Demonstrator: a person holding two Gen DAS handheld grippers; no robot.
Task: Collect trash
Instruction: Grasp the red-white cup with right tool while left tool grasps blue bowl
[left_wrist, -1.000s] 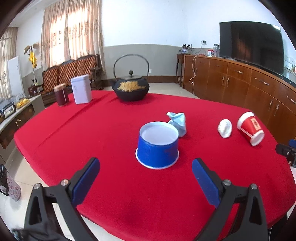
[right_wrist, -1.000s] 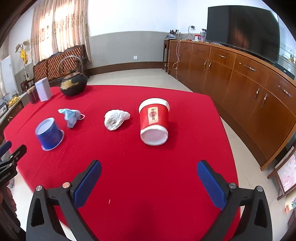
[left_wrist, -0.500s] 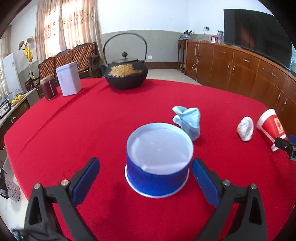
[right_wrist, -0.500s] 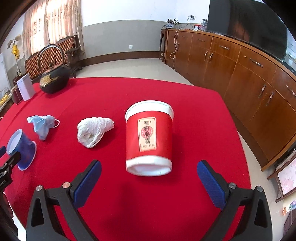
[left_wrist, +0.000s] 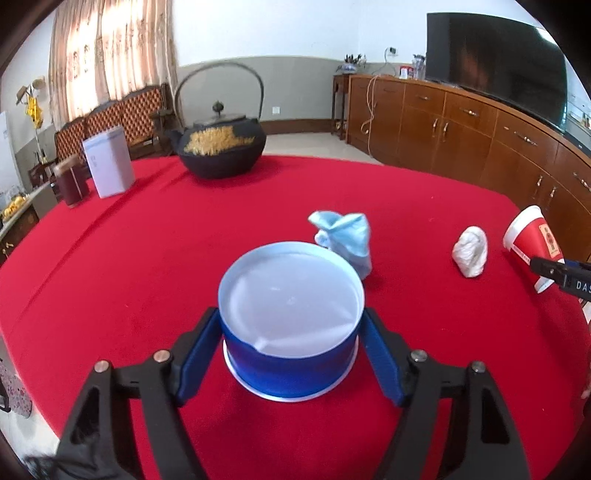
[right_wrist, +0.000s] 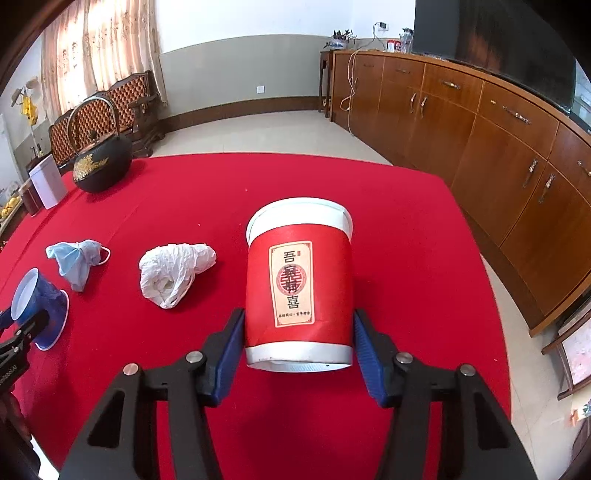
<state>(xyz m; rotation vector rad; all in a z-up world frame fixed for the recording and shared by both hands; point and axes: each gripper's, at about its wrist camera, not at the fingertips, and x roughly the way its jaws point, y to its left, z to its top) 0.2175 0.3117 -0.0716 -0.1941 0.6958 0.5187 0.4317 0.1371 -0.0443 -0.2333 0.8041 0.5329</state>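
In the lower centre of the left wrist view, the left gripper (left_wrist: 290, 354) is closing its fingers (left_wrist: 195, 356) on an upside-down blue cup (left_wrist: 290, 332) standing on the red table (left_wrist: 147, 258); the pads appear to touch its sides. The right gripper (right_wrist: 297, 354) likewise closes on a red cup (right_wrist: 298, 284) (lying on its side) at centre frame. A crumpled mask (right_wrist: 77, 260) and white bag (right_wrist: 173, 271) lie between the cups.

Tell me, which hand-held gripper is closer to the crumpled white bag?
Right. The right hand-held gripper straddles the red cup beside the white bag; the left one is farther, around the blue cup.
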